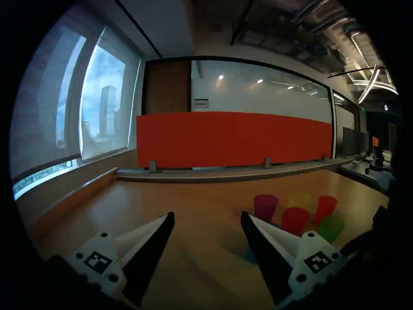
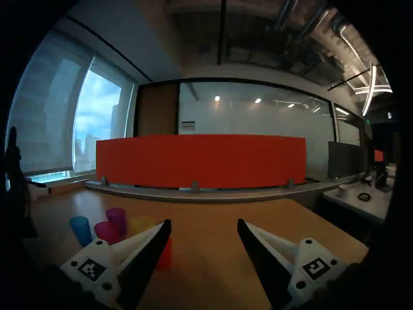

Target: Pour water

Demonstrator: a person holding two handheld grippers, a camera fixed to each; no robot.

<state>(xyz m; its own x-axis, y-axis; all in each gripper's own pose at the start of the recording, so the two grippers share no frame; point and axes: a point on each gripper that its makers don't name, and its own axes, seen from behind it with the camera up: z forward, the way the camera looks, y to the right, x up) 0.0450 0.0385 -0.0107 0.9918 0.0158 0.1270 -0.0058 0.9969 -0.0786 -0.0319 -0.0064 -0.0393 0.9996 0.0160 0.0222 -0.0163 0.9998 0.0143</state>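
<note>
Left gripper view: cups (image 1: pixel 295 217) ahead, just right of the wide-open, empty left tool (image 1: pixel 206 214).

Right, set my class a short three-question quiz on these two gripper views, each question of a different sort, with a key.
1. True or false: the left gripper is holding a cup.
2. In the right gripper view, where does the blue cup stand in relation to the purple cup? A) to its left B) to its right C) stacked inside it
3. Fill in the missing word: the right gripper is ____, with nothing between its fingers.

Key: 1 false; 2 A; 3 open.
</note>
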